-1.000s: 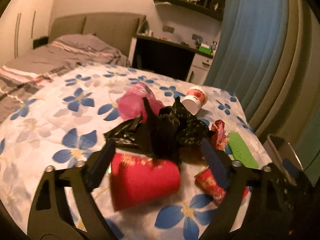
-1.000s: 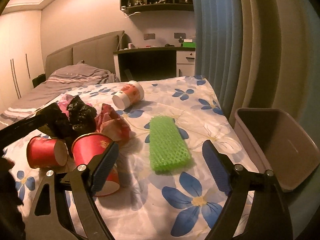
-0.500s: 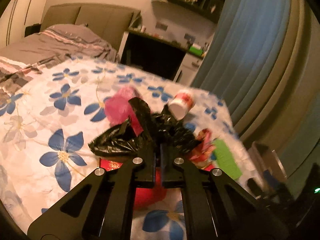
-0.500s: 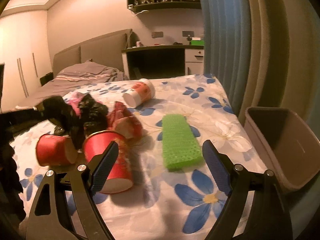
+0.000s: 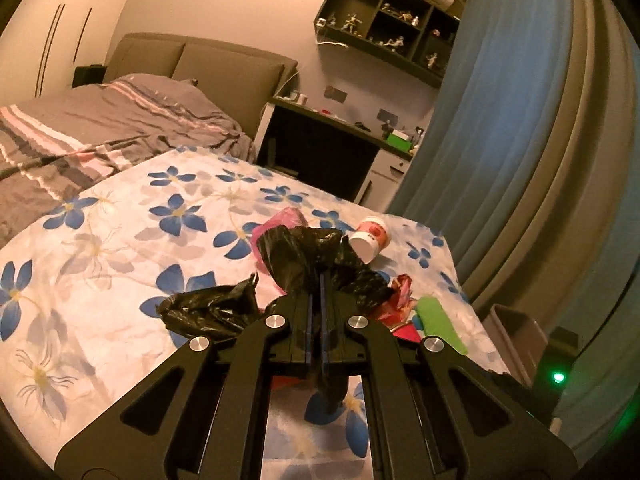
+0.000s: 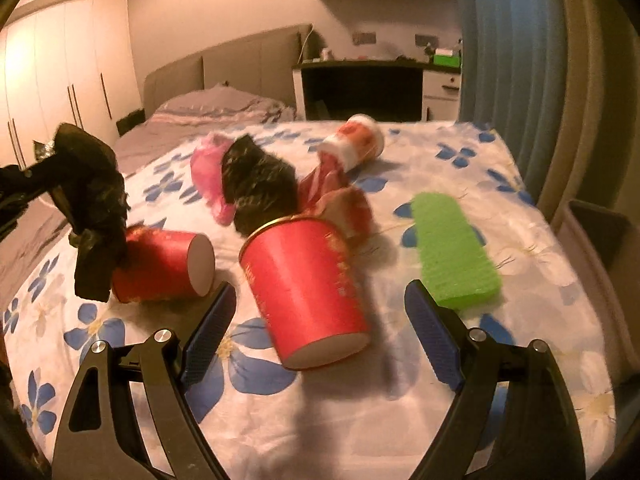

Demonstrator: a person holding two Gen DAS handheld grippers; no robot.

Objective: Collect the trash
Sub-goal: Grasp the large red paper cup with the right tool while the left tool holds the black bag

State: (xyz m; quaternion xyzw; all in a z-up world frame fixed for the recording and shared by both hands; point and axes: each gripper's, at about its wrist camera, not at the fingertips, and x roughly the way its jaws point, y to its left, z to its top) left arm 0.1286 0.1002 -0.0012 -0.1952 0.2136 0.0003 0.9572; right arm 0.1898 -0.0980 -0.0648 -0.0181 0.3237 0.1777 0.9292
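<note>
— What has the left gripper (image 5: 316, 300) got?
— It's clamped on a black bag (image 5: 304, 256), lifted off the bed (image 6: 360, 420).
— The right gripper (image 6: 320, 332)?
— Spread wide, empty, a red cup (image 6: 304, 284) lying between its fingers.

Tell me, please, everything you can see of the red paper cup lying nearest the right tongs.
The red paper cup looks like coated paper, red with faint gold print and a gold rim. It lies tipped on the floral bedsheet, its pale base toward the camera and its open mouth toward the crumpled wrapper behind it. The open right tongs frame it without touching. It looks undented and slightly blurred.
</note>
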